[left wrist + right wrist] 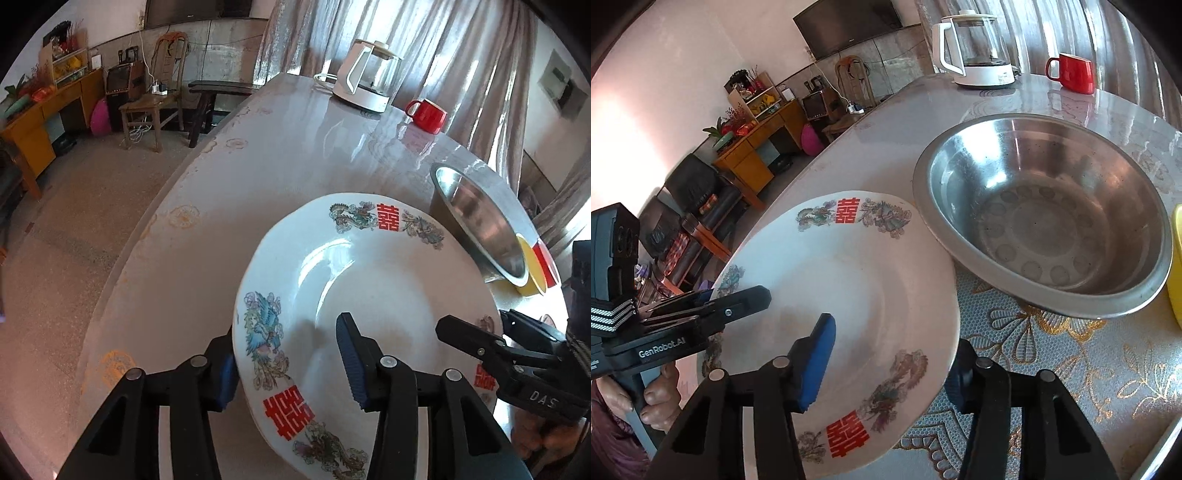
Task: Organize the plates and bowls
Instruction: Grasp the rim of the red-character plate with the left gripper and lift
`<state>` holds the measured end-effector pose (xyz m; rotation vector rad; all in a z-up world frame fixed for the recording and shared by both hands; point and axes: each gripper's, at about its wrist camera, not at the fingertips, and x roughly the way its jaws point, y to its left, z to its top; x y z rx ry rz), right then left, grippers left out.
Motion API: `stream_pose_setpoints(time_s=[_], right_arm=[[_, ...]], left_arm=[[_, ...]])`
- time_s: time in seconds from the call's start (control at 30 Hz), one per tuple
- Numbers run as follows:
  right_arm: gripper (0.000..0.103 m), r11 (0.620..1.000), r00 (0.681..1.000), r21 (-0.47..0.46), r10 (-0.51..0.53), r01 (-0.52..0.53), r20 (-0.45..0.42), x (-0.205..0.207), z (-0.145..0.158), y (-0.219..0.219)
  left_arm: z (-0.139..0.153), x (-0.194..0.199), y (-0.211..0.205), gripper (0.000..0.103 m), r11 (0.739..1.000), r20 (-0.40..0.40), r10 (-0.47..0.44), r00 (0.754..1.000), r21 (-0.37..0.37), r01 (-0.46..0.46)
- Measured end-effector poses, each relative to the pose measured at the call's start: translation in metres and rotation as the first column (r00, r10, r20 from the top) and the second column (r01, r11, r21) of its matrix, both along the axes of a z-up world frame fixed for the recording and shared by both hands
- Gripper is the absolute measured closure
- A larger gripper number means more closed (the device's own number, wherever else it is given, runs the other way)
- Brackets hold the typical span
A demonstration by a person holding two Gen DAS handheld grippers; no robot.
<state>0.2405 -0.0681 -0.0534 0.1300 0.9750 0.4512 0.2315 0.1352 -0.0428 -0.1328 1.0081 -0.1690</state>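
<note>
"GenRobot.AI" left claw [746, 299]; "DAS" right claw [454, 332]

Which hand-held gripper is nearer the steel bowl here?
Right. The right hand-held gripper straddles the plate rim on the side beside the steel bowl; the left hand-held gripper straddles the plate's opposite rim, farther away.

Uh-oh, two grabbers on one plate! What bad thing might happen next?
1. The white plate with red characters and dragon patterns is gripped only at its rim, by the left tool and the right tool, one on each side. If the two pull unevenly, it might slip and break.
2. The plate's far edge sits right beside the shiny steel bowl, so lifting could knock it.
</note>
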Motion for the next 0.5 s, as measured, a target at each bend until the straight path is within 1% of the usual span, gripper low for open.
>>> stream_pose_setpoints(time_s=[0.07, 0.17, 0.33, 0.37, 0.4, 0.43, 0.5], right_arm=[[0.050, 0.999, 1.000, -0.031, 0.009, -0.008, 0.019, -0.002, 0.000, 0.003], [0.050, 0.999, 1.000, -0.044, 0.009, -0.007, 0.027, -0.002, 0.002, 0.005], [0.050, 0.999, 0.999, -0.035, -0.006, 0.007, 0.038, -0.007, 0.005, 0.004], [0.051, 0.999, 0.999, -0.032, -0.002, 0.003, 0.042, -0.008, 0.006, 0.003], [0.056, 1.000, 0.999, -0.031, 0.005, -0.004, 0.047, -0.010, 0.008, 0.002], [0.056, 0.999, 0.998, -0.026, 0.020, -0.019, 0.051, -0.013, 0.010, 0.003], [0.057, 0.999, 0.998, 0.001, 0.035, -0.035, 0.044, -0.019, 0.012, 0.002]], left_arm=[[-0.001, 0.001, 0.001, 0.056, 1.000, 0.001, 0.008, 1.000, -0.003, -0.008], [0.001, -0.001, 0.003, 0.056, 1.000, -0.010, 0.019, 1.000, -0.023, -0.019], [0.016, -0.015, 0.003, 0.056, 1.000, 0.042, 0.005, 0.999, -0.029, -0.004], [0.019, -0.018, 0.003, 0.057, 0.999, 0.051, 0.002, 0.999, -0.034, 0.000], [0.020, -0.022, 0.003, 0.059, 0.999, 0.055, -0.007, 0.998, -0.039, 0.010], [0.020, -0.025, 0.001, 0.060, 0.999, 0.062, -0.019, 0.998, -0.038, 0.021], [0.018, -0.031, -0.006, 0.062, 0.999, 0.069, -0.043, 0.997, 0.005, 0.043]])
